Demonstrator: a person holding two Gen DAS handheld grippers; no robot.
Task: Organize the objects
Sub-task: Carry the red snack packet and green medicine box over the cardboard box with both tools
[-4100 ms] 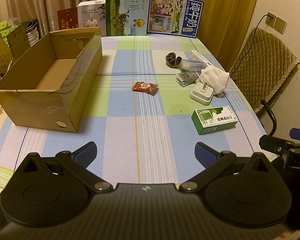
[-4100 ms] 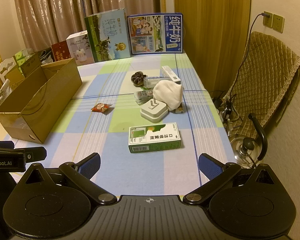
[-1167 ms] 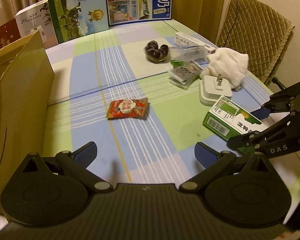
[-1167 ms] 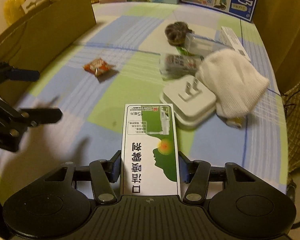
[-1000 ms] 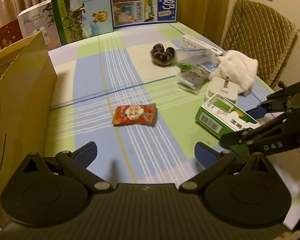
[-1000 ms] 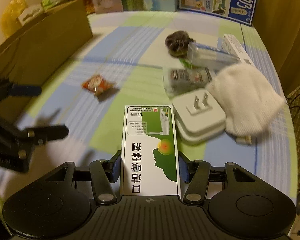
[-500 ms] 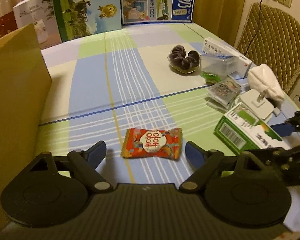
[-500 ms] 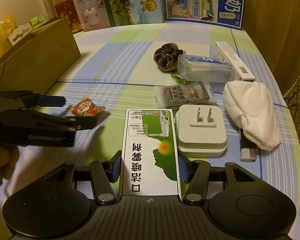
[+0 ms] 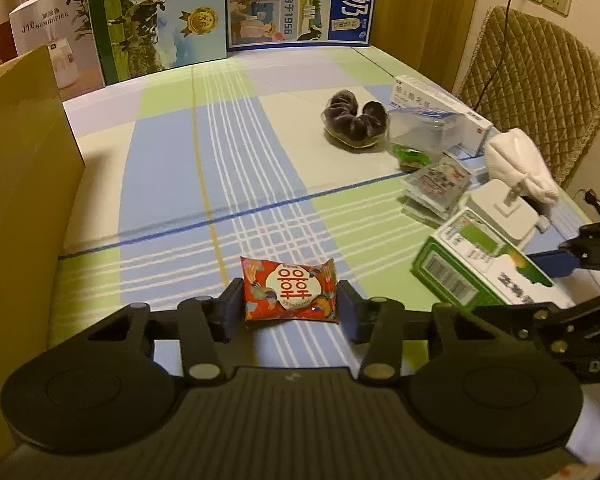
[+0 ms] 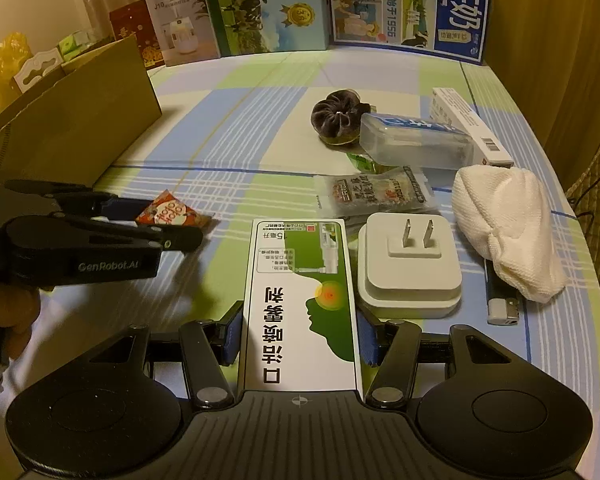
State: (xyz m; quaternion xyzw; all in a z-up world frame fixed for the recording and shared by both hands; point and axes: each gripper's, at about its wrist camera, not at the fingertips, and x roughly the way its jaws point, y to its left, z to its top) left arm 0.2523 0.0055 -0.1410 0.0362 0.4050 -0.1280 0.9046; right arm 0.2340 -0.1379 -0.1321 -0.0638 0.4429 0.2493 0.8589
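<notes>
My left gripper (image 9: 290,306) is shut on a red snack packet (image 9: 290,294) low over the checked tablecloth; the packet also shows in the right wrist view (image 10: 172,212), between the left gripper's fingers (image 10: 112,220). My right gripper (image 10: 299,334) is shut on a green and white box (image 10: 300,300), held just above the table; the box also shows in the left wrist view (image 9: 480,272). The open cardboard box (image 9: 20,168) stands at the left (image 10: 72,136).
On the right lie a white plug adapter (image 10: 410,268), a white cloth (image 10: 504,232), a lighter (image 10: 500,300), a foil packet (image 10: 376,196), a clear case (image 10: 416,144), a dark scrunchie (image 10: 336,116) and a thin white box (image 10: 468,124). Milk cartons (image 10: 268,4) stand along the far edge.
My left gripper has moved forward and closed from open onto the red snack packet. My right gripper keeps its hold on the green box.
</notes>
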